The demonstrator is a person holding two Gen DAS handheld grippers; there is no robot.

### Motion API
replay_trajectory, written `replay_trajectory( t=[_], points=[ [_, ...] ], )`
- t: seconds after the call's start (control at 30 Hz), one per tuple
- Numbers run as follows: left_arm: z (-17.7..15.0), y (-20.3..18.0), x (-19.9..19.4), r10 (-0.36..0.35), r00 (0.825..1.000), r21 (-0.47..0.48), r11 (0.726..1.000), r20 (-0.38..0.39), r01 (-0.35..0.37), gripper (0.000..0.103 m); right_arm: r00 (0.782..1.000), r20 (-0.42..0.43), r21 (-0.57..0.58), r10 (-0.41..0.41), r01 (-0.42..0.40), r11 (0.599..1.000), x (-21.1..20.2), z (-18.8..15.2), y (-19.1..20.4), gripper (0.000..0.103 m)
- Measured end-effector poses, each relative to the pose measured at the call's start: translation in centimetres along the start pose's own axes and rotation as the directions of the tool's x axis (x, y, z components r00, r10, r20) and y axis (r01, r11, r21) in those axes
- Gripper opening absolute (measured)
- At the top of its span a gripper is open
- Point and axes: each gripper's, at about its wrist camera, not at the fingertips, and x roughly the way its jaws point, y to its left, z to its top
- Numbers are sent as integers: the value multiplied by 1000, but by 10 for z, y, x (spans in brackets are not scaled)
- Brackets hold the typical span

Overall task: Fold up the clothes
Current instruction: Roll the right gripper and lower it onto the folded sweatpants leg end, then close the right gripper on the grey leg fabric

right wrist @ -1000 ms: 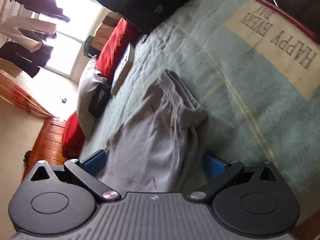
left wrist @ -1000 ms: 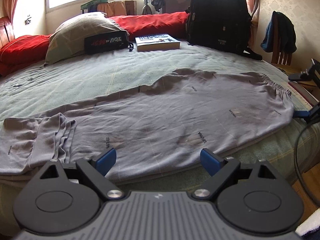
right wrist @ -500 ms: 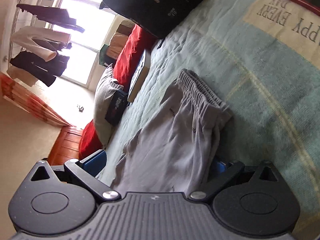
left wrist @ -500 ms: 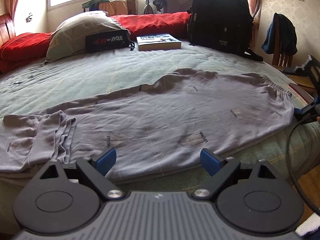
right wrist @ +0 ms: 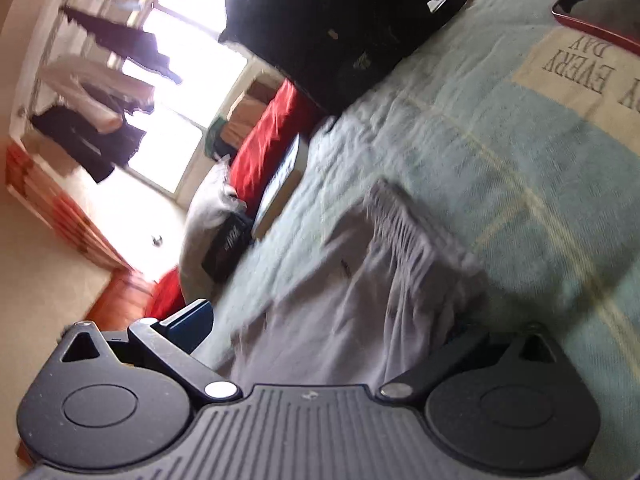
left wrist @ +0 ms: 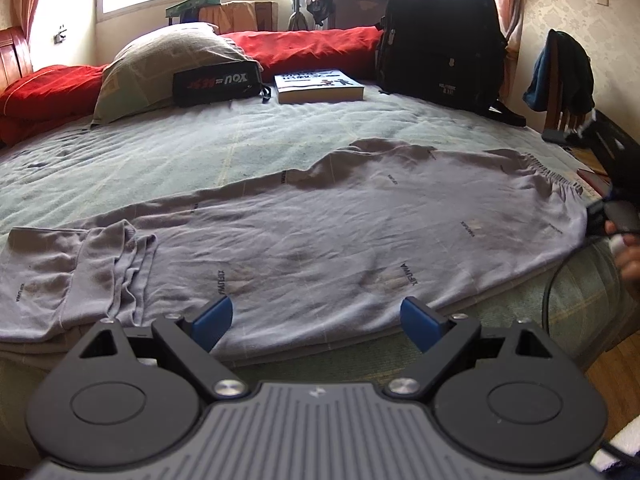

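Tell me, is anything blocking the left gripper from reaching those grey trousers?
Nothing visible does. The left gripper sits open at the bed's near edge, and the grey trousers lie flat just ahead, nothing between them.

Right tool (right wrist: 320,326) has closed in on the grey trousers (right wrist: 360,300): the waistband end now lies between its fingers, cloth covering the lower blue pad. In the left view, a hand (left wrist: 628,256) has come in beside the waistband.
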Motion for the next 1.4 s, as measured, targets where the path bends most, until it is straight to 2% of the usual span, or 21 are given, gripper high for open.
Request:
replay_trajectory(
  t=[0.07, 0.13, 0.23, 0.27, 0.33, 0.37, 0.4, 0.43, 0.47, 0.5, 0.53, 0.7, 0.83, 0.93, 1.07, 1.2, 1.4],
  points=[
    [0, 2, -2, -1, 1000, -7, 1000, 7, 1, 91, 1000, 13, 29, 20, -21, 999, 4, 5, -5, 103],
    [1, 4, -3, 1, 1000, -15, 1000, 11, -1, 91, 1000, -15, 40, 24, -23, 999, 3, 2, -1, 103],
    [1, 7, -4, 2, 1000, -29, 1000, 16, -1, 91, 998, -45, -35, 42, -44, 998, -3, -13, 4, 103],
    [0, 8, -3, -1, 1000, -33, 999, 16, 2, 91, 998, -48, -71, 42, -45, 996, -3, -16, 3, 100],
    [-1, 8, -3, -2, 1000, -33, 999, 12, 2, 91, 999, -29, -82, 24, -27, 996, -2, -14, -4, 86],
    [-2, 8, -2, -2, 1000, -32, 999, 10, 2, 91, 1000, -15, -60, 15, -16, 998, -2, -11, -10, 72],
    [-2, 9, -3, -2, 1000, -31, 1000, 13, 3, 91, 1000, -6, -27, 9, -9, 1000, -3, -8, -18, 52],
    [-2, 9, -4, -2, 1000, -30, 1000, 16, 3, 91, 1000, -1, 19, 8, -8, 1000, -4, -5, -28, 39],
    [-3, 10, -5, -5, 1000, -32, 999, 20, 6, 91, 1000, -2, 53, 12, -12, 999, -5, -3, -37, 8],
    [-3, 11, -6, -9, 1000, -37, 999, 23, 10, 91, 1000, -10, 70, 21, -21, 997, -6, -2, -44, 5],
    [-3, 12, -6, -10, 1000, -40, 999, 25, 11, 91, 1000, -14, 70, 25, -24, 997, -7, -2, -47, 6],
    [-4, 12, -6, -8, 1000, -36, 999, 20, 8, 91, 998, 17, -11, -63, 64, 998, 0, -10, -30, 6],
    [-3, 14, -7, -18, 1000, -36, 999, 13, 18, 91, 998, 0, -35, -67, 66, 997, 2, -9, -29, 6],
    [-2, 17, -10, -28, 1000, -34, 999, 8, 28, 91, 991, -21, -71, -130, 128, 989, 5, -3, -15, 7],
    [3, 30, -23, -26, 1000, -31, 999, 11, 26, 91, 975, -16, -224, -222, 213, 951, 10, -3, 21, 10],
    [5, 47, -34, -29, 999, -40, 999, 13, 30, 91, 973, -5, -317, -232, 219, 923, 11, -5, 56, 10],
    [4, 67, -44, -6, 1000, -44, 999, 7, 7, 91, 970, -3, -499, -243, 209, 841, 22, -23, 115, 10]
  ],
)
